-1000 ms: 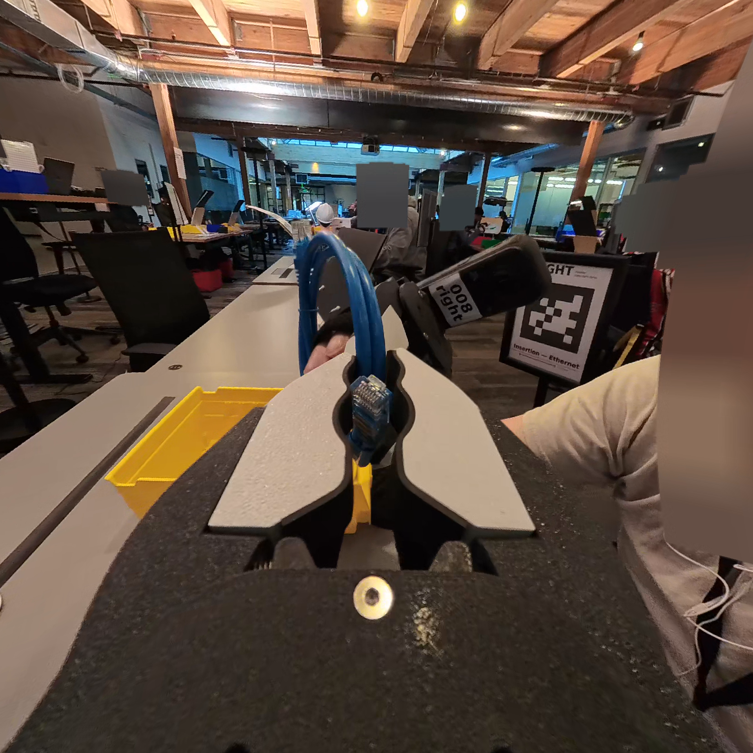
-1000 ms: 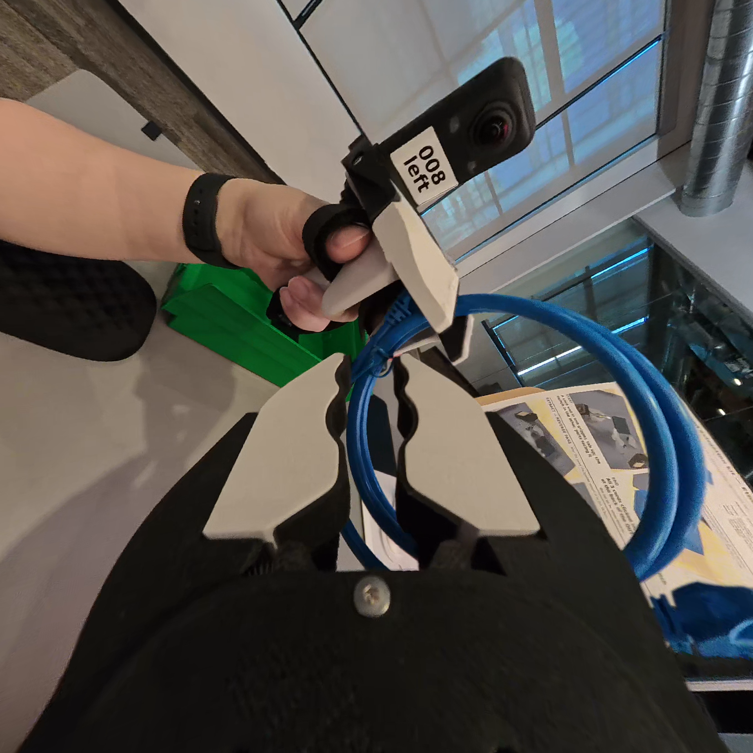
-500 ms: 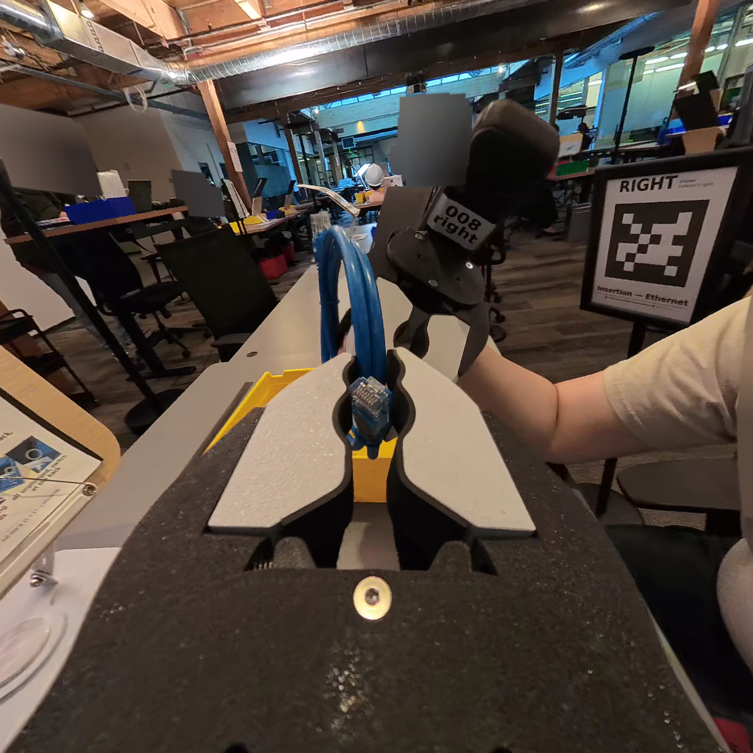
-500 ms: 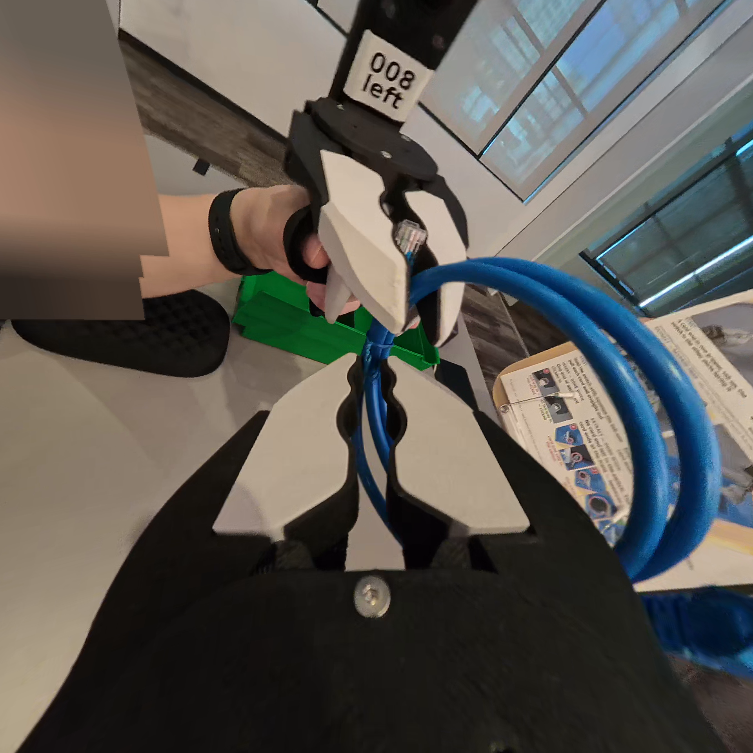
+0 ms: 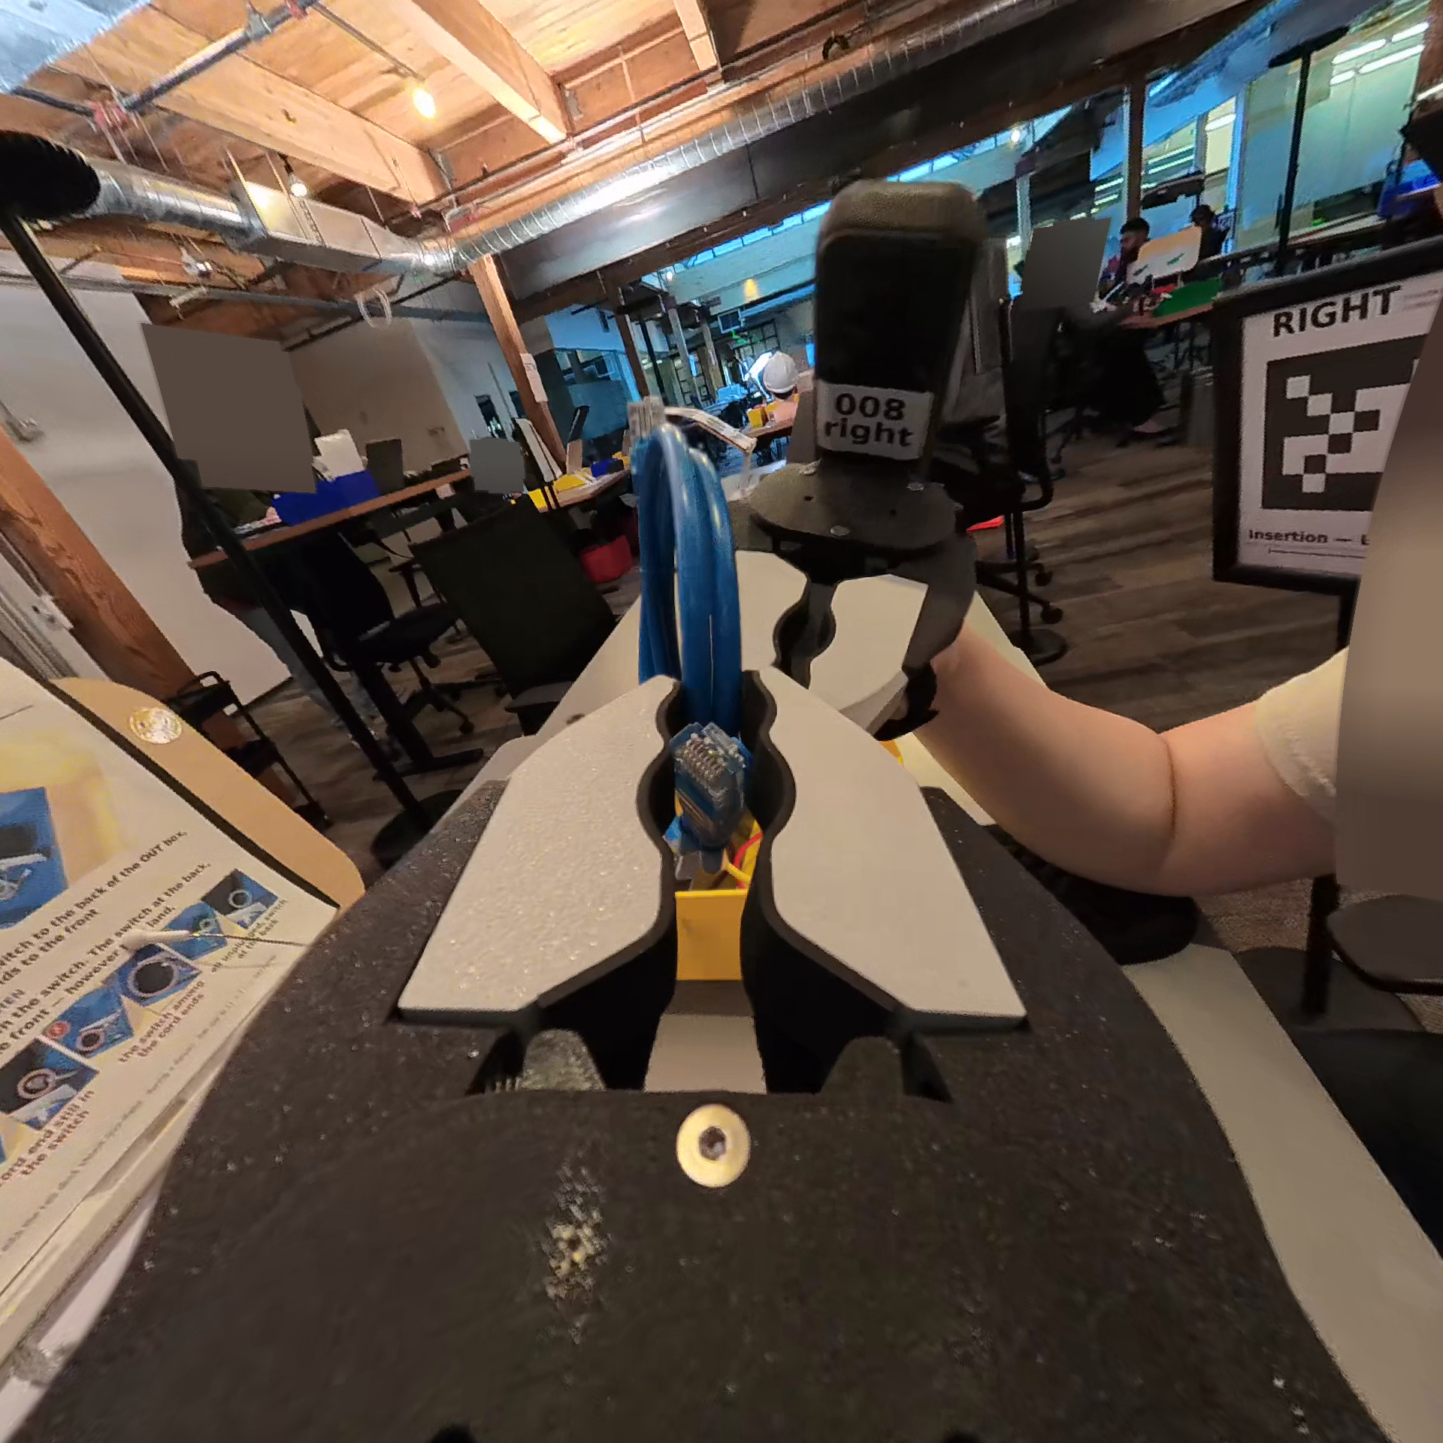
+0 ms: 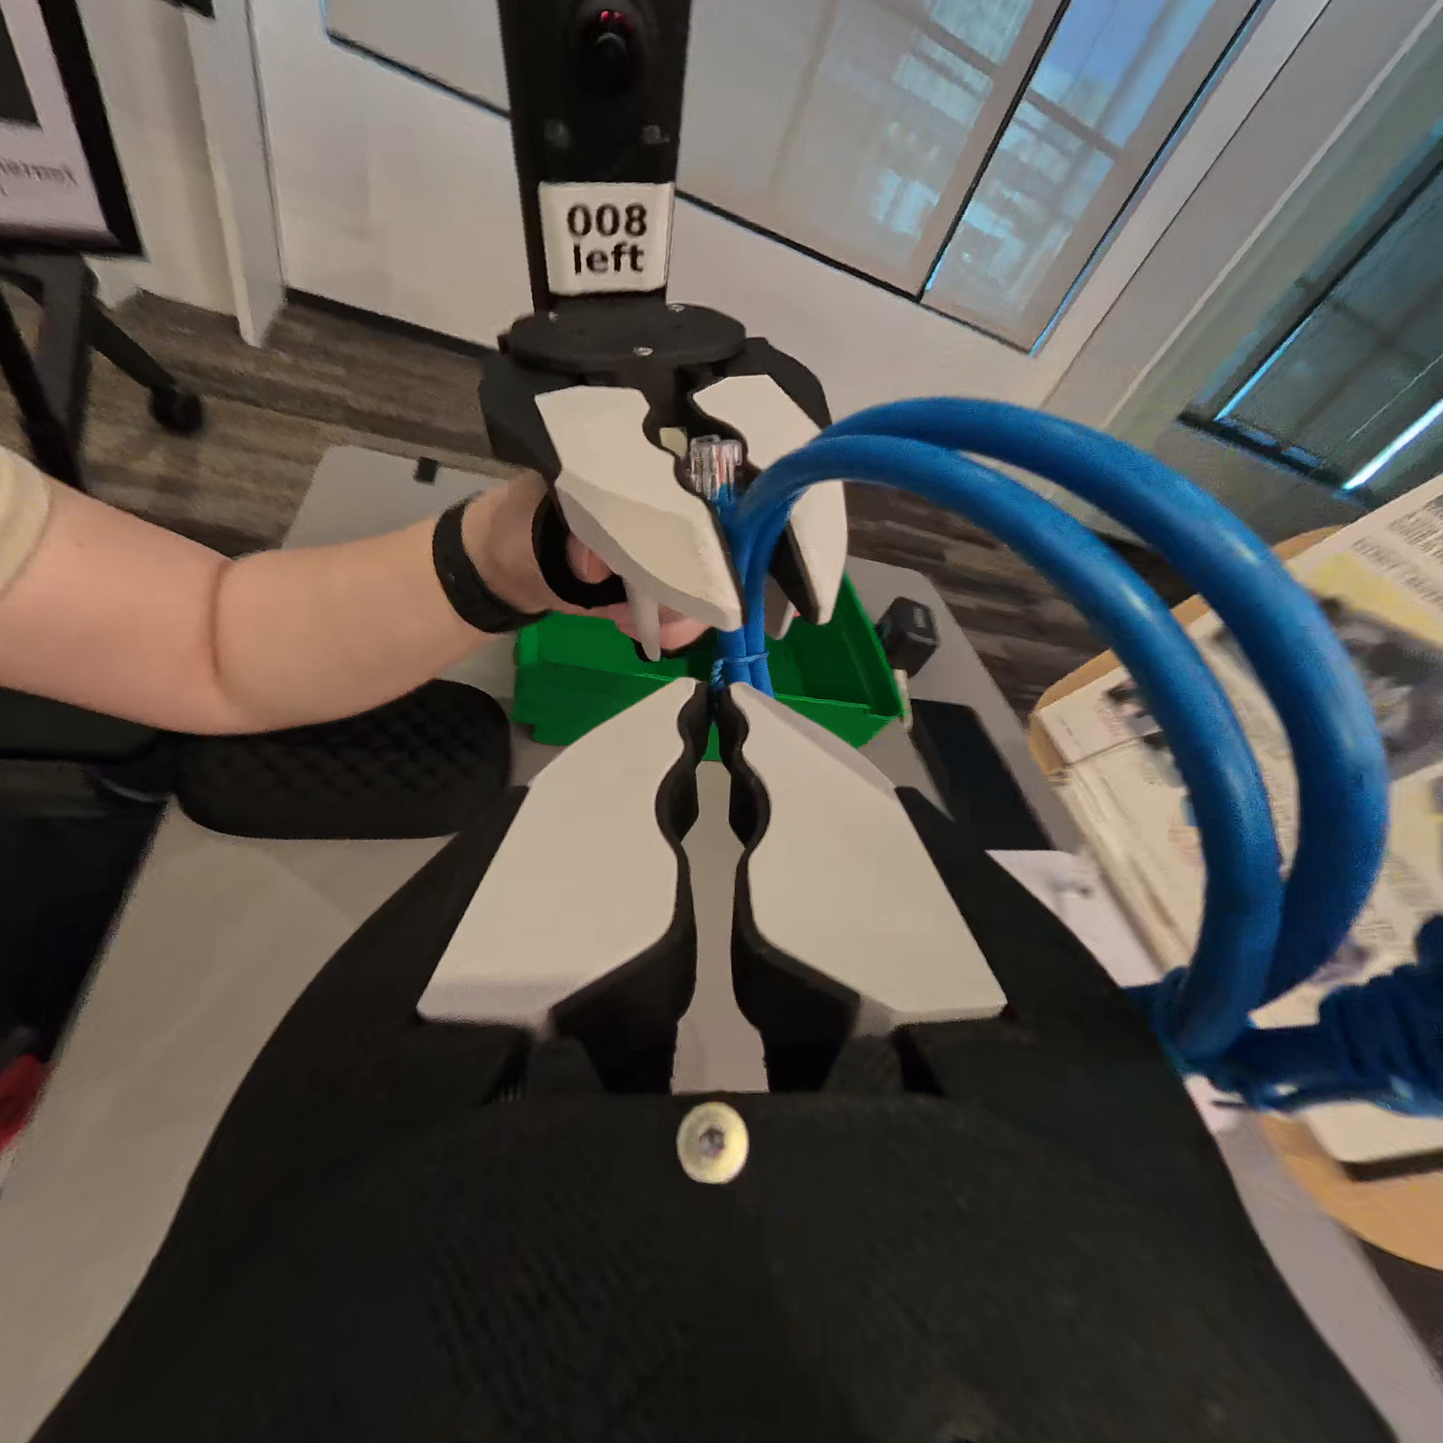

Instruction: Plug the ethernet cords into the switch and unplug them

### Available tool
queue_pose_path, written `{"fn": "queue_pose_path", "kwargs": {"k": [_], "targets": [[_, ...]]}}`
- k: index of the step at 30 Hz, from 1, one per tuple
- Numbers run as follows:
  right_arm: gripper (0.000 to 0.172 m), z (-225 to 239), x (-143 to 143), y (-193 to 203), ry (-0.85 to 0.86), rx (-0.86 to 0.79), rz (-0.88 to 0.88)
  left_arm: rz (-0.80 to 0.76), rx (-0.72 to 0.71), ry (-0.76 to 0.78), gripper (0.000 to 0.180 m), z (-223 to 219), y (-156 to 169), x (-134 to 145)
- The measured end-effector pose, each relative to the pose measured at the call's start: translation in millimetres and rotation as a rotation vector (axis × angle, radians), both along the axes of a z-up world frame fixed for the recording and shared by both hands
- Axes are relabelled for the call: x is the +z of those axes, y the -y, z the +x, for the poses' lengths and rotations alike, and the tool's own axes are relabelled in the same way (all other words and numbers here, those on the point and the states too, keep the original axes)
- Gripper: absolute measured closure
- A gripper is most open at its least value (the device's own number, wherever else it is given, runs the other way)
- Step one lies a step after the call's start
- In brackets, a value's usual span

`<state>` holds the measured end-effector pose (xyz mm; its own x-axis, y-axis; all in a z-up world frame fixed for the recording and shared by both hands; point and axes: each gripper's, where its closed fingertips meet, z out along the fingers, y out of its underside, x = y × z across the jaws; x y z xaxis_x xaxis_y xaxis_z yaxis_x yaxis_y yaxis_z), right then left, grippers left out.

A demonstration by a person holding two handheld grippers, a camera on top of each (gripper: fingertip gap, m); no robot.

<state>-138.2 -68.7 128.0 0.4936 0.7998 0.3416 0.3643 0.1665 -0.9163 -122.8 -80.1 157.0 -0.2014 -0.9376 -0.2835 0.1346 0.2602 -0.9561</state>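
A coiled blue ethernet cord [image 6: 1171,586] is held up in the air between my two grippers. My left gripper [image 5: 707,687] is shut on the cord just behind its clear plug [image 5: 707,773], and the coil rises beyond the fingertips. In the right wrist view the left gripper [image 6: 761,617] points down with the plug [image 6: 707,464] between its fingers. My right gripper [image 6: 714,695] is shut on the thin blue twist tie [image 6: 714,671] that binds the cord right below the left fingertips. The right gripper's body [image 5: 859,500] shows just beyond the coil in the left wrist view.
A green bin [image 6: 593,695] and a small black device [image 6: 910,625] sit on the grey table [image 6: 234,937] below. A yellow bin [image 5: 707,937] lies under my left fingers. A printed instruction sheet [image 6: 1171,781] lies to the side. A framed marker sign [image 5: 1327,422] stands at the right. Both grippers' tips are close together, under 4 cm apart.
My right gripper's fingers closed from around the cord loops onto the twist tie. Both grippers turned so that they face each other, with the cord still in the left grasp.
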Motion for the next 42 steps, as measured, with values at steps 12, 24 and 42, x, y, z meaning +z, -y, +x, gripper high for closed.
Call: {"fn": "queue_pose_path", "kwargs": {"k": [12, 24, 42], "targets": [[0.165, -4.6, 33.7, -10.3, -0.722, 0.26, -0.525, 0.003, 0.123, 0.189, 0.167, -16.9, -13.4, 30.1], [0.141, -2.1, 31.6, -4.9, 0.101, -0.227, 0.766, -0.429, -0.003, 0.114, 0.168, -14.5, -27.6, 30.6], [0.168, -1.3, 15.5, -15.4, 0.201, -0.227, 0.651, -0.382, 0.003, 0.038, 0.168, 0.9, -20.1, 16.1]]}}
